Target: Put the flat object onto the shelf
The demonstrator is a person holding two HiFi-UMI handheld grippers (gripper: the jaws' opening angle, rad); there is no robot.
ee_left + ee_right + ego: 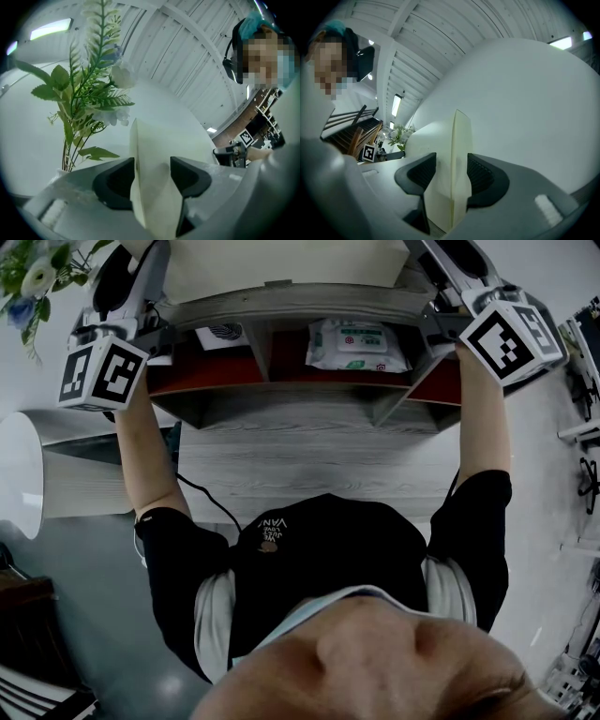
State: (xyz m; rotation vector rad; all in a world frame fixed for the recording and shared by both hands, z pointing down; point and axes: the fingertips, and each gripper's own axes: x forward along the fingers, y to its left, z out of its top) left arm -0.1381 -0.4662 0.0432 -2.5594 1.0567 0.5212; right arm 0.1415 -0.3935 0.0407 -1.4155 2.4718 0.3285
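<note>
The flat object is a cream board lying across the top of the grey wooden shelf, at the far side of the head view. My left gripper is at its left end and my right gripper at its right end. In the left gripper view the board stands edge-on between the jaws of the left gripper, against the left pad with a gap at the right. In the right gripper view the board leans on the right pad of the right gripper, clear of the left pad. Both grippers are open.
Under the shelf top, red compartments hold a pack of wipes and a white packet. A leafy plant with white flowers stands beside the left gripper. A white round object sits at the left, and the wooden table lies below the shelf.
</note>
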